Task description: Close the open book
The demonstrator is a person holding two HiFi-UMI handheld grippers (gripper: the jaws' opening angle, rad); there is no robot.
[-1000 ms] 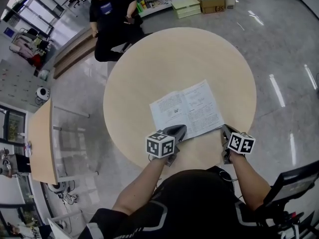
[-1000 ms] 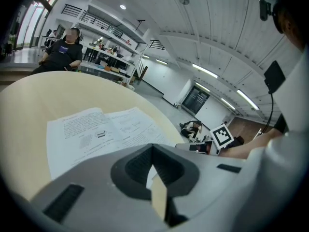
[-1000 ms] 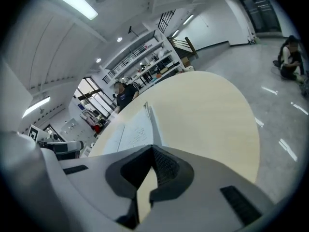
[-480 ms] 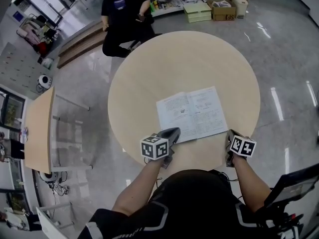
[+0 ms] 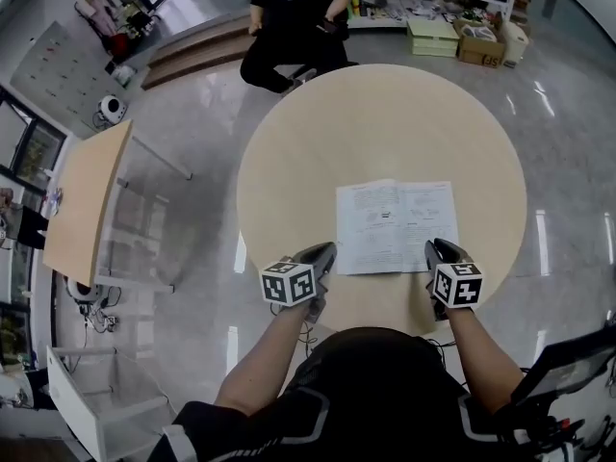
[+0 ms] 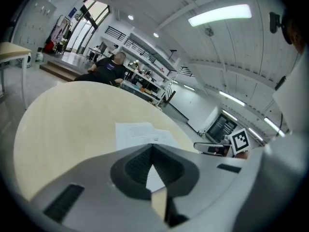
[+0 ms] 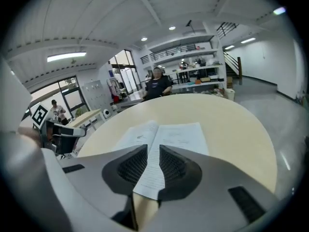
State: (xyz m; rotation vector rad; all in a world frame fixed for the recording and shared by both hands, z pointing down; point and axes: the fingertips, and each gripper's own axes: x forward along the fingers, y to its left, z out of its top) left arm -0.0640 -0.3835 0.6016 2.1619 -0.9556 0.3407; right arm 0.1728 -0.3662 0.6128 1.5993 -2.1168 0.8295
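Note:
The open book [image 5: 397, 225] lies flat on the round wooden table [image 5: 385, 114], both white pages up. In the head view my left gripper [image 5: 323, 254] sits just off the book's near left corner. It is shut with nothing in it; its own view shows the jaw tips meeting [image 6: 152, 146] with the book [image 6: 140, 132] beyond. My right gripper [image 5: 438, 250] hovers over the near edge of the right page. Its jaws [image 7: 153, 149] are opening, a narrow gap shows the book [image 7: 169, 137] below, and nothing is held between them.
A person in black [image 5: 294, 12] sits beyond the table's far edge. A second wooden table [image 5: 91, 200] stands at the left. Boxes and shelves [image 5: 452, 32] line the back wall. Bare tabletop surrounds the book, and the table's near edge runs just under my hands.
The head view has swung, so the book now lies squarer to me. My left gripper has come off the book's near left edge. The right gripper has rolled and risen, and its jaws have parted.

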